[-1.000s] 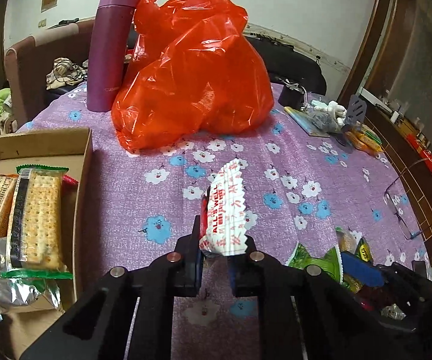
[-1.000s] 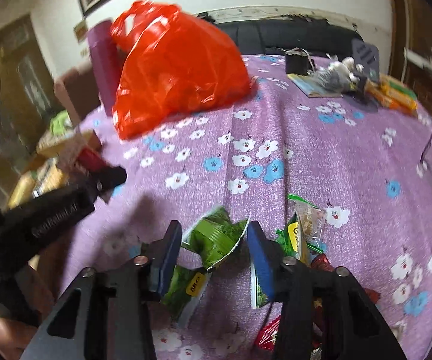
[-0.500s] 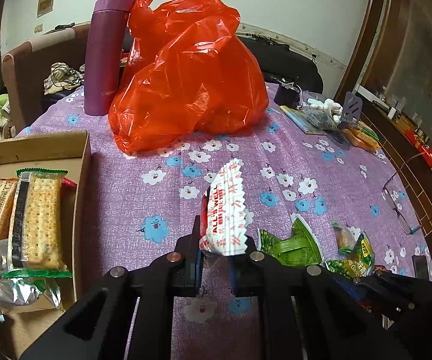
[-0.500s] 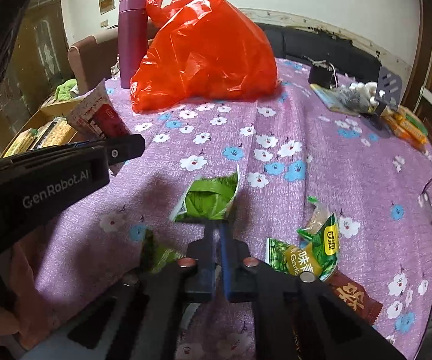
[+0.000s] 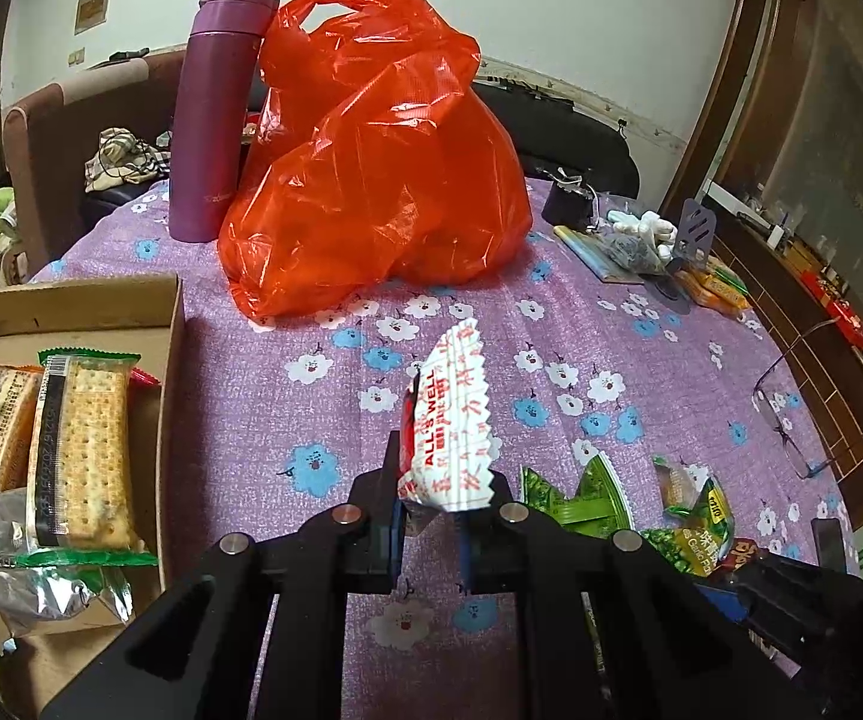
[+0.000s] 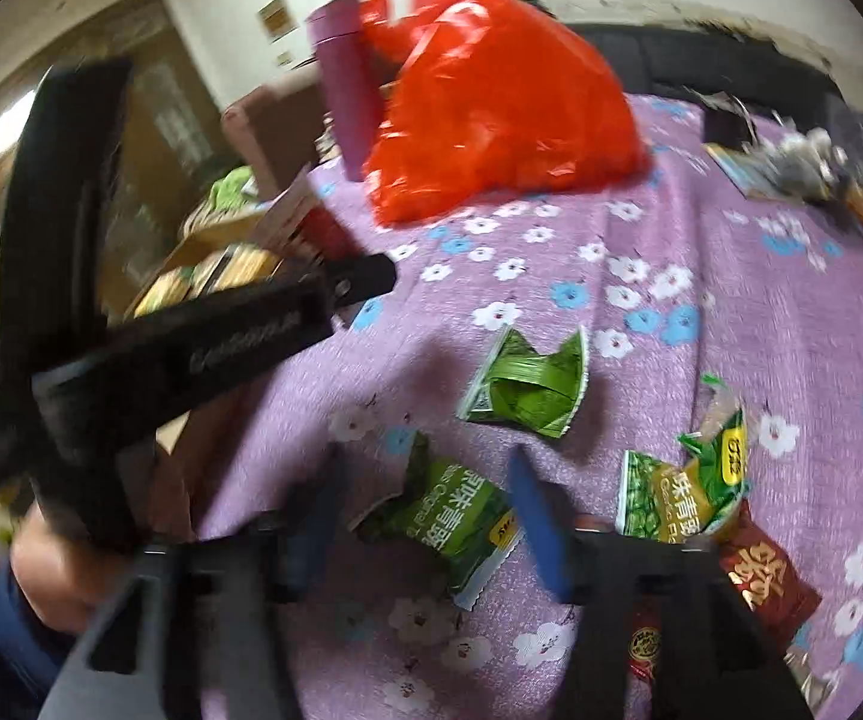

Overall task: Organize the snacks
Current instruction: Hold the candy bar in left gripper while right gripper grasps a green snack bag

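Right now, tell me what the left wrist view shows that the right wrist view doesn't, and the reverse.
Left wrist only: the red-and-white packet pinched in the left gripper, the cracker packs clear in the cardboard box, and eyeglasses.

Right wrist only: the right gripper open around a green pea packet, and a dark red snack pack.

Both: the red plastic bag, purple flask and folded green wrapper.
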Tool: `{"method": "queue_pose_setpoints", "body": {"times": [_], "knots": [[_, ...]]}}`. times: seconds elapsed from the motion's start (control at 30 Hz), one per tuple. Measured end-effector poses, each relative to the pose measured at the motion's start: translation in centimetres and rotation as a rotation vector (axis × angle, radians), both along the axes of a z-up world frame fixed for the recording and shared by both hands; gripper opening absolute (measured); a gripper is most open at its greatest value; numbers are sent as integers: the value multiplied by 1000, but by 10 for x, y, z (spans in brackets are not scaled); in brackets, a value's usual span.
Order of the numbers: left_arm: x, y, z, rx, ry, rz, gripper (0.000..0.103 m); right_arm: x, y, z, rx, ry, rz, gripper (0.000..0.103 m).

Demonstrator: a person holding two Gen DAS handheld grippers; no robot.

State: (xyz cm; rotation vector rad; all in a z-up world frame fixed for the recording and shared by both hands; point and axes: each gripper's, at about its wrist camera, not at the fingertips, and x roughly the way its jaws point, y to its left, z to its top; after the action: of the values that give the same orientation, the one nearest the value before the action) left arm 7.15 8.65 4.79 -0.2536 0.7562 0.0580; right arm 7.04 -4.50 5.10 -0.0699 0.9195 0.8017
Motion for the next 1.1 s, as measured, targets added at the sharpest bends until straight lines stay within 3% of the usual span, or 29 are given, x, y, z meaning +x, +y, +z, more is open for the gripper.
{"method": "queue_pose_setpoints", "body": {"times": [0.07, 0.1, 0.17, 0.27, 0.3, 0.33, 0.47, 0.53, 0.63, 0.77, 0.93, 1.1], "knots": [[-1, 0, 1, -4, -3, -1, 13, -8, 5, 0, 8, 0, 82, 76], [-1, 0, 1, -2, -6, -1, 13, -12, 9, -1, -20, -23, 91, 85], [-1, -1, 2, 0, -7, -4, 13, -14, 13, -4, -90, -69, 73, 86], [-1, 0, 1, -1, -4, -6, 13, -9, 13, -14, -133, -57, 44, 86], [-1, -1, 0, -2, -3, -7, 13, -6, 12, -17, -150, -54, 27, 82], [-1, -1, 0, -1, -2, -7, 13, -3, 10, -20, -161, -39, 16, 71], [0, -2, -1, 1, 1, -10, 13, 2, 3, -16, -119, -35, -18, 61], [0, -3, -2, 4, 3, -11, 13, 4, 0, -11, -93, -37, -41, 45], [0, -4, -3, 5, 3, -10, 13, 10, -6, -5, -46, -26, -68, 37], [1, -4, -4, 3, 9, -11, 13, 7, 1, -7, -67, -47, -52, 40], [1, -4, -5, 2, 9, -12, 13, -2, 16, -16, -168, -100, -32, 61], [1, -4, -5, 2, 8, -14, 13, 3, 15, -25, -198, -99, -41, 62]]}}
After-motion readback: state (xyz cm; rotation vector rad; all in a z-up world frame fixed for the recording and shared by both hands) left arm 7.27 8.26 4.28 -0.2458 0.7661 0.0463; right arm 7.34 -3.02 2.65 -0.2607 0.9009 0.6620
